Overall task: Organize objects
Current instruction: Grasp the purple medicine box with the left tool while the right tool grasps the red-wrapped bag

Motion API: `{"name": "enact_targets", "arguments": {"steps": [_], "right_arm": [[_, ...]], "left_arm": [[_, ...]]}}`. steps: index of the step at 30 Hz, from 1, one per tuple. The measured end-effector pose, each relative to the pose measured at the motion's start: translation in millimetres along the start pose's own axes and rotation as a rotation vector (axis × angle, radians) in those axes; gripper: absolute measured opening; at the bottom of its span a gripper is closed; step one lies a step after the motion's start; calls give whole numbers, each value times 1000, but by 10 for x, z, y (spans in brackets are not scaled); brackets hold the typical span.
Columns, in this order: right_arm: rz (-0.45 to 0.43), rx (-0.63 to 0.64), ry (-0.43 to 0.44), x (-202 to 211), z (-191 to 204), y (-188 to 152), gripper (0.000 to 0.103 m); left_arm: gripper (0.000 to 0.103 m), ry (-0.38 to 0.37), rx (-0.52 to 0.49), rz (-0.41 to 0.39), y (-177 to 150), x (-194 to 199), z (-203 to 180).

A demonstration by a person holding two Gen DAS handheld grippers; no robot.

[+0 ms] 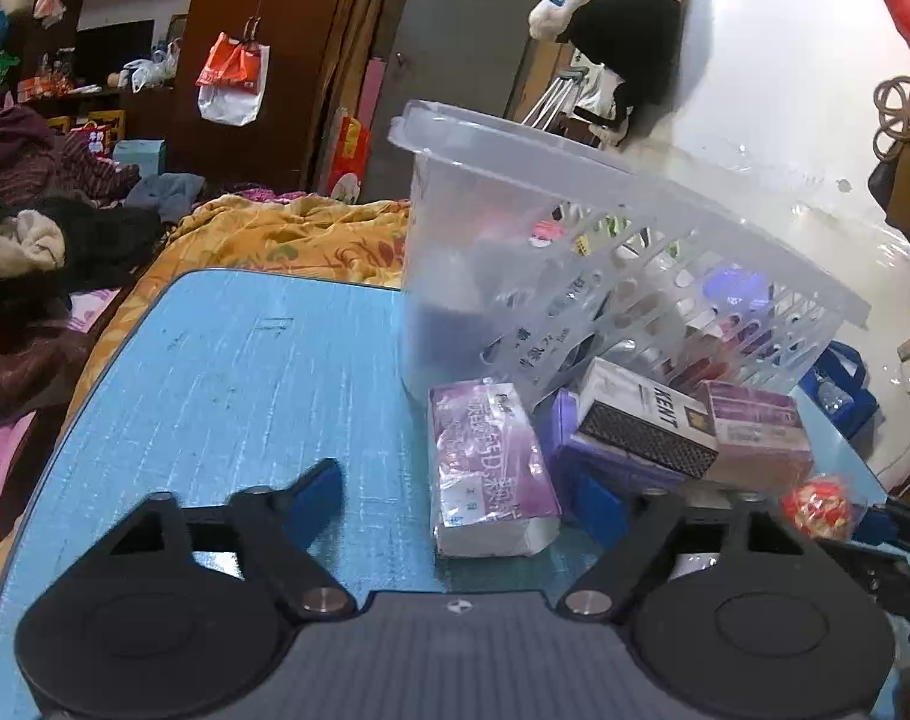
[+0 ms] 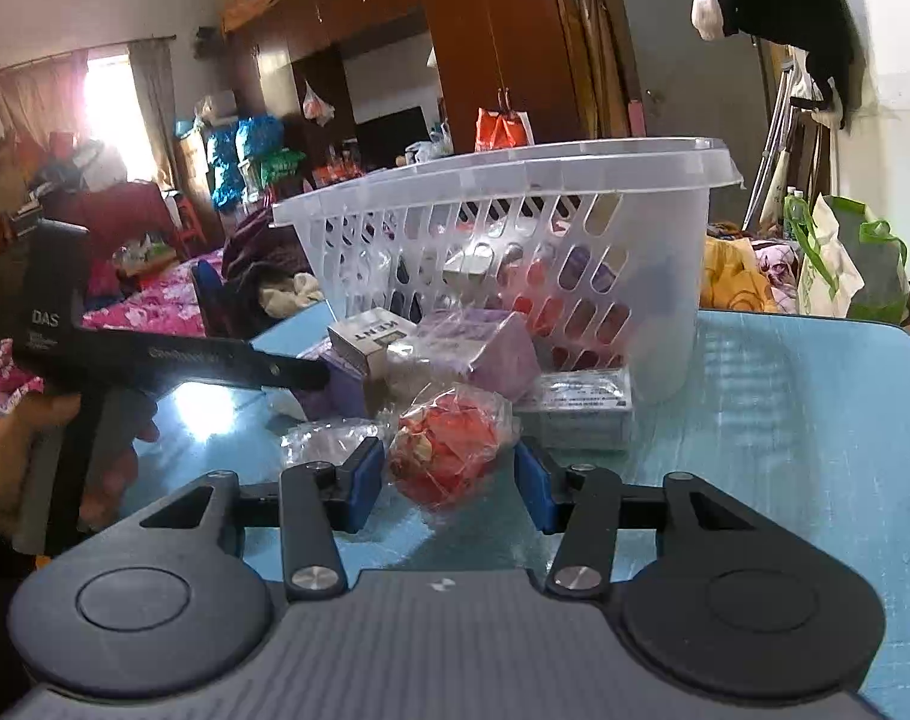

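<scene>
A clear slotted plastic basket [image 1: 575,180] [image 2: 503,171] stands on the blue table [image 1: 215,372], with several small items inside. In front of it lies a pile: a purple tissue pack [image 1: 491,462], a Kent box [image 1: 647,420] [image 2: 365,330] and purple boxes. My left gripper [image 1: 458,498] is open around the tissue pack, which lies near its right finger and well clear of the left one. My right gripper [image 2: 449,486] has both blue pads against a clear bag of red sweets [image 2: 449,450] [image 1: 815,507] resting on the table.
A grey flat packet [image 2: 581,408] lies beside the basket. A hand [image 2: 11,450] holds the other gripper's handle at the left of the right wrist view. A bed with an orange quilt [image 1: 287,240] and clothes lies beyond the table's far edge.
</scene>
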State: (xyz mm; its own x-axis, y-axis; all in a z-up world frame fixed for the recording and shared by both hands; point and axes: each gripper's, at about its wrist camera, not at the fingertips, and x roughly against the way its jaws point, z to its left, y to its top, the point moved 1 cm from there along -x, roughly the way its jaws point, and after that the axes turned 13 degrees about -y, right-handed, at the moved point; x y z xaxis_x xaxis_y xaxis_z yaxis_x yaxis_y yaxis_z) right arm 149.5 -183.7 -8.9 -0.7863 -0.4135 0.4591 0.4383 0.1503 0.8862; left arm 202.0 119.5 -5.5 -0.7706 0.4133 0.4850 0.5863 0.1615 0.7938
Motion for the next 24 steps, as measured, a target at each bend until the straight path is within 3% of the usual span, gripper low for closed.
{"name": "enact_targets", "arguments": {"steps": [3, 14, 18, 24], "right_arm": [[-9, -4, 0, 5, 1, 8, 52], [-40, -13, 2, 57, -16, -3, 52], [-43, -15, 0, 59, -17, 1, 52], [-71, -21, -5, 98, -31, 1, 52]], "left_arm": [[59, -20, -12, 8, -2, -7, -13], [56, 86, -102, 45, 3, -103, -214], [46, 82, -95, 35, 8, -61, -199], [46, -1, -83, -82, -106, 288, -232]]}}
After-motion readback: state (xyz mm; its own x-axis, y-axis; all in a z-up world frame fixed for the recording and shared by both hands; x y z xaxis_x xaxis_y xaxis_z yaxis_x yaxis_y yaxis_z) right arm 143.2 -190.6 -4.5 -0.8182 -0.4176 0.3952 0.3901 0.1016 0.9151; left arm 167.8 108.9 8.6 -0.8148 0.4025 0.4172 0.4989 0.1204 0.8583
